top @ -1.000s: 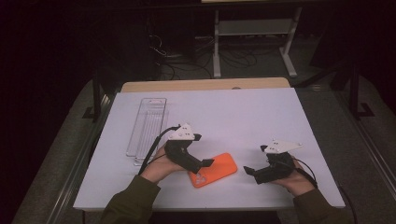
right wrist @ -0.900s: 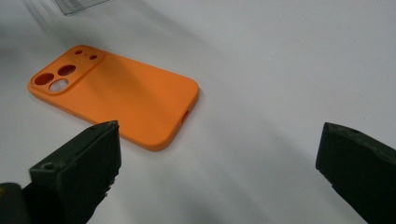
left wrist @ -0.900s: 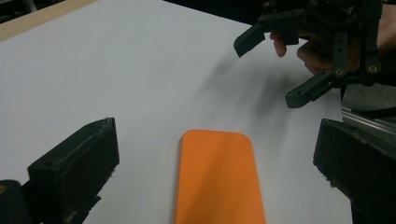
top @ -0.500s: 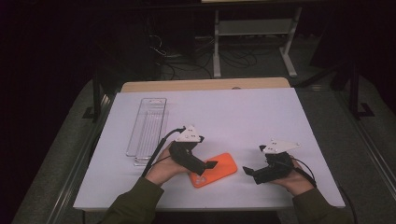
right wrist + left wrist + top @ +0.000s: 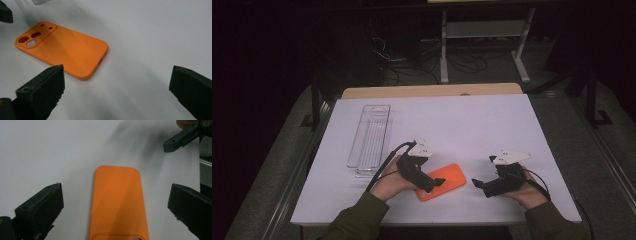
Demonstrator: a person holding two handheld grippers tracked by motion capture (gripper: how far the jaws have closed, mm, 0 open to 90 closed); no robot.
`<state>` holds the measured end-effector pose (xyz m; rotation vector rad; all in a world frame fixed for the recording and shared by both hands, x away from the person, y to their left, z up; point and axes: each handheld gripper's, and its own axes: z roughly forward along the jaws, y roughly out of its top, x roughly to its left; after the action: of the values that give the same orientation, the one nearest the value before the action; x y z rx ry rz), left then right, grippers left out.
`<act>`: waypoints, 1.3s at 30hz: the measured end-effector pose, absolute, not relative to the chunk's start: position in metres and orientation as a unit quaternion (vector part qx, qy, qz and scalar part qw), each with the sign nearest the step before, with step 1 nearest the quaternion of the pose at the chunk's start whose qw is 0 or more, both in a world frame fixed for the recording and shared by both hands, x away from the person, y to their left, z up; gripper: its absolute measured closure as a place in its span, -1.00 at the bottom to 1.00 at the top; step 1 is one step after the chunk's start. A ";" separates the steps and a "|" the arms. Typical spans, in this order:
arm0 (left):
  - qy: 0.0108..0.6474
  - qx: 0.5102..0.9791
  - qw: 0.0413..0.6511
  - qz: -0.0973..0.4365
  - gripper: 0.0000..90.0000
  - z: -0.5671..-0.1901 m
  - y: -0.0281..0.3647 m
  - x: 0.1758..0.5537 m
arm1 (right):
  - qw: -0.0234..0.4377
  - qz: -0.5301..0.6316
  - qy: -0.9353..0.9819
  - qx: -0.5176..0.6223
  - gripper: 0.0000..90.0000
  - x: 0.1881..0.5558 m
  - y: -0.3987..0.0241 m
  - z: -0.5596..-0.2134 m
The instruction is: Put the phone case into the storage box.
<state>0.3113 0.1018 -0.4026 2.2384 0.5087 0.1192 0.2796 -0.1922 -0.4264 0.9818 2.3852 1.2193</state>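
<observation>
Down at the near edge of the table (image 5: 512,125), two olive sleeves come in from below, each hand wrapped around a claw. The left claw (image 5: 432,184) sits right over the orange phone case (image 5: 447,181), jaws spread wide. Look along it in the left gripper view and the case (image 5: 117,202) runs straight up the middle between the two jaws, neither one touching it. The case lies flat, back face up on the white surface.

Over on the right, the right claw (image 5: 479,186) hovers just beside the case's far end, jaws also gaping, nothing between them. In the right gripper view the case (image 5: 62,48) lies ahead and to the left, its camera cutouts at the far-left corner and a small slot in the nearer short edge. The tip of the right claw (image 5: 180,138) pokes into the left gripper view at top right.

Farther back on the left of the table, well apart from the action, a clear plastic tray (image 5: 369,140) lies lengthwise. Beyond the table's far edge, dark floor, tangled cables (image 5: 412,65) and a grey metal stand (image 5: 484,35).
</observation>
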 end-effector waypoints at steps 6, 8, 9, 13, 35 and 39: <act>0.192 0.899 0.390 0.046 -1.00 -0.406 0.101 0.312 | 0.144 0.422 0.828 0.341 -1.00 0.280 -0.192 -0.427; 0.201 0.896 0.395 0.043 -1.00 -0.409 0.100 0.310 | 0.143 0.423 0.827 0.341 -1.00 0.280 -0.192 -0.427; 0.201 0.896 0.395 0.043 -1.00 -0.409 0.100 0.310 | 0.143 0.423 0.827 0.341 -1.00 0.280 -0.192 -0.427; 0.199 0.897 0.392 0.043 -1.00 -0.411 0.099 0.310 | 0.142 0.421 0.828 0.341 -1.00 0.280 -0.192 -0.427; 0.183 0.912 0.366 0.038 -1.00 -0.421 0.098 0.308 | 0.143 0.418 0.830 0.339 -1.00 0.280 -0.192 -0.427; 0.178 0.914 0.363 0.039 -1.00 -0.423 0.098 0.307 | 0.143 0.418 0.830 0.340 -1.00 0.280 -0.192 -0.428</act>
<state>0.3073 0.0977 -0.4234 2.3526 0.4592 0.1007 0.2800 -0.1923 -0.4276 0.9796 2.3952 1.2061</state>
